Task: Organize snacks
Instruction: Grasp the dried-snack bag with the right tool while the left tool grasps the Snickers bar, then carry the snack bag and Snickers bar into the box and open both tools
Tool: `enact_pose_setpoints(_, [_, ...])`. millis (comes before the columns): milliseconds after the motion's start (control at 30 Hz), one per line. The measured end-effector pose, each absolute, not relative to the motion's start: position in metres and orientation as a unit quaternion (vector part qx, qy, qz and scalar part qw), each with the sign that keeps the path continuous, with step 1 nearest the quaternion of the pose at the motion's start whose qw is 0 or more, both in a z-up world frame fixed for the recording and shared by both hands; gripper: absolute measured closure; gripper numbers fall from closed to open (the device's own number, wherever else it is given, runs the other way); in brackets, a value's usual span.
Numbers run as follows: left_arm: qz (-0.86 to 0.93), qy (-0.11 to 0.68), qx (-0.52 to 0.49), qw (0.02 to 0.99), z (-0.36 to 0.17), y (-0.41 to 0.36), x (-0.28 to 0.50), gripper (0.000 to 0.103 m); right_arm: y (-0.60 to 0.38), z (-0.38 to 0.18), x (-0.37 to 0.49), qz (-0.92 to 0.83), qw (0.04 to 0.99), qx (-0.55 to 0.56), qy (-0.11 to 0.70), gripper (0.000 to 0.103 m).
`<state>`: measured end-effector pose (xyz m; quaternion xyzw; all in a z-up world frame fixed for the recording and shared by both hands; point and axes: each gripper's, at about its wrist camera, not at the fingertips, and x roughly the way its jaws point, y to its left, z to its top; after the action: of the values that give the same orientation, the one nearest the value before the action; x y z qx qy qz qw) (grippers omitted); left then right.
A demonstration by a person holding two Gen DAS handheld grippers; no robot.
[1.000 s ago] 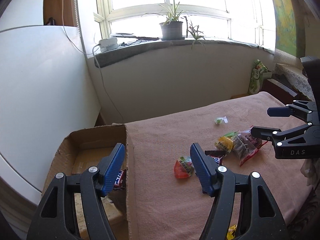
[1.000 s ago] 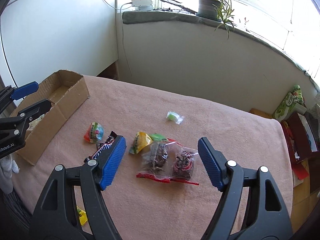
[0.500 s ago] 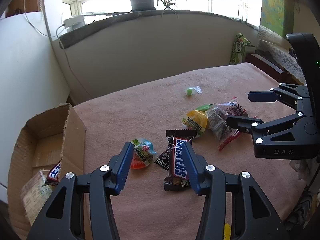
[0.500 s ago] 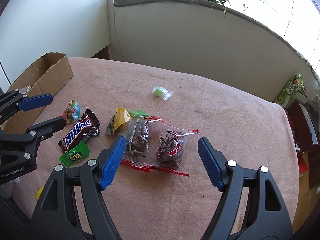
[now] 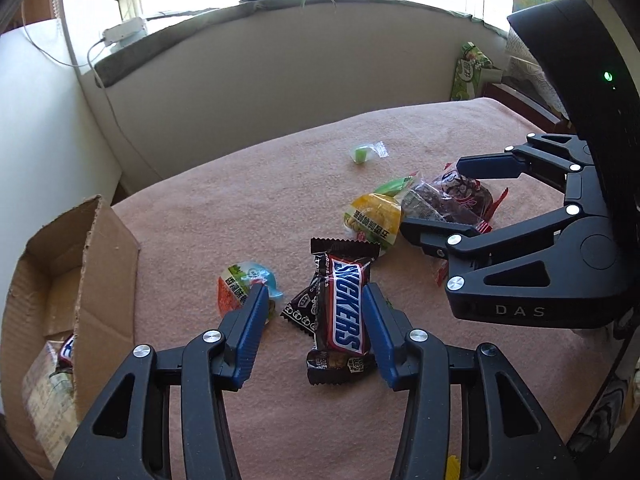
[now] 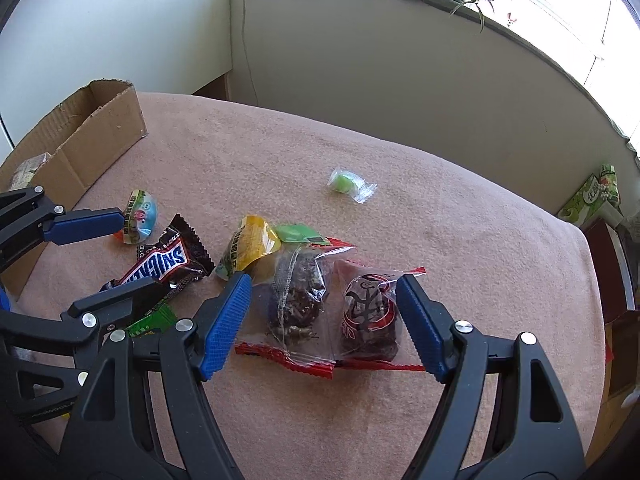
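Snacks sit loose on cloth (image 6: 460, 208); left gripper (image 5: 312, 304), part-open, jaws just closing round Snickers bar (image 5: 344, 308), no grip yet; right gripper (image 6: 324, 308) wide open astride red-edged bags (image 6: 332, 312), prob both bound for box (image 5: 108, 264)

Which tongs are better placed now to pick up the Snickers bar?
Left tongs: their blue fingers already straddle the Snickers bar. The right tongs are over the clear red-edged bags.

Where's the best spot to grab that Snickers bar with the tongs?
Probably across the middle of the Snickers bar, from above. It lies flat on the cloth, long and narrow, so its long sides fit between the left tongs, which already straddle it.
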<state>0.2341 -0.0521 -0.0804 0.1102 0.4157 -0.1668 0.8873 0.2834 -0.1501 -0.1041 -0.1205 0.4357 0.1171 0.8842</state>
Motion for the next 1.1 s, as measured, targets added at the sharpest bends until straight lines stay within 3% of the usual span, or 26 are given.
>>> enact_pose_setpoints(233, [-0.184, 0.431, 0.097, 0.878, -0.088, -0.057, 0.238, 0.057, -0.141, -0.109, 0.290, 0.107, 0.878, -0.159, 0.438, 0.026])
enact_pose_setpoints(300, [-0.190, 0.431, 0.095, 0.877, -0.086, -0.058, 0.238, 0.069, -0.143, -0.112, 0.292, 0.105, 0.876, -0.162, 0.441, 0.026])
enact_pose_setpoints(433, [-0.193, 0.427, 0.104, 0.877, -0.086, -0.060, 0.237, 0.076, -0.150, -0.113, 0.293, 0.105, 0.874, -0.154, 0.448, 0.026])
enact_pose_setpoints(533, [-0.194, 0.426, 0.104, 0.878, -0.085, -0.060, 0.237, 0.077, -0.154, -0.114, 0.291, 0.103, 0.873, -0.158, 0.450, 0.036])
enact_pose_setpoints(567, [-0.195, 0.426, 0.104, 0.878, -0.085, -0.060, 0.237, 0.077, -0.154, -0.113, 0.290, 0.100, 0.874, -0.162, 0.447, 0.045])
enact_pose_setpoints(833, [-0.193, 0.419, 0.100, 0.882, -0.080, -0.054, 0.229, 0.077, -0.159, -0.102, 0.287, 0.106, 0.881, -0.145, 0.437, 0.062])
enact_pose_setpoints(900, [-0.192, 0.413, 0.096, 0.885, -0.075, -0.050, 0.228, 0.077, -0.159, -0.098, 0.284, 0.107, 0.884, -0.143, 0.432, 0.072])
enact_pose_setpoints(1100, [-0.189, 0.398, 0.085, 0.894, -0.062, -0.041, 0.222, 0.077, -0.159, -0.089, 0.275, 0.113, 0.889, -0.133, 0.424, 0.077])
